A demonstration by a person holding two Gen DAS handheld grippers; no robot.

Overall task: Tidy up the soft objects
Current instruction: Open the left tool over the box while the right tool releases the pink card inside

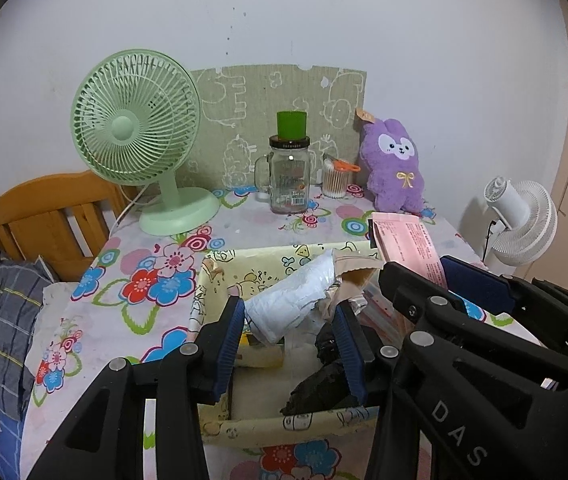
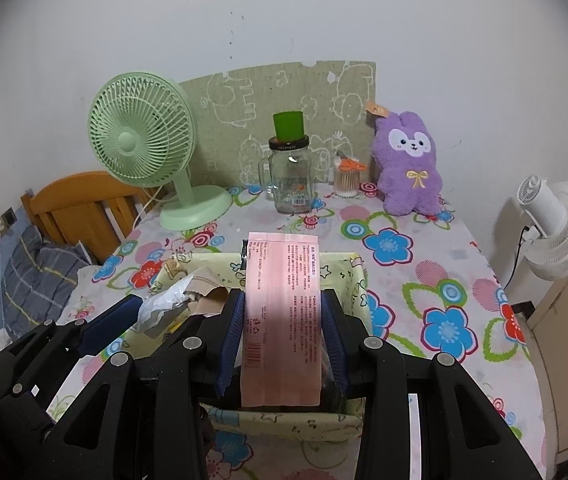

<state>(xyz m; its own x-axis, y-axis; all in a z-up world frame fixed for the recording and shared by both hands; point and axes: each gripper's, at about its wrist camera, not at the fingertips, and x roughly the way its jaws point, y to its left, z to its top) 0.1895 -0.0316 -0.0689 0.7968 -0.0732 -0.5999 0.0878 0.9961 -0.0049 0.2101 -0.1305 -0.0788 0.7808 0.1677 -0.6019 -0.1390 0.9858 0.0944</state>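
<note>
The right gripper (image 2: 281,340) pinches a pink packet (image 2: 281,312) lengthwise, directly above the fabric bin (image 2: 358,276). Beside it, the left gripper (image 1: 290,344), spread, straddles a crumpled white bag (image 1: 292,304) inside the bin.

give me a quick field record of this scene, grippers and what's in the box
left gripper: open, over the box, white bag between its fingers but not pinched
right gripper: shut on pink packet
box: patterned fabric, holds white bag, brown paper, black item
table back: green fan, jar, purple plush
</note>
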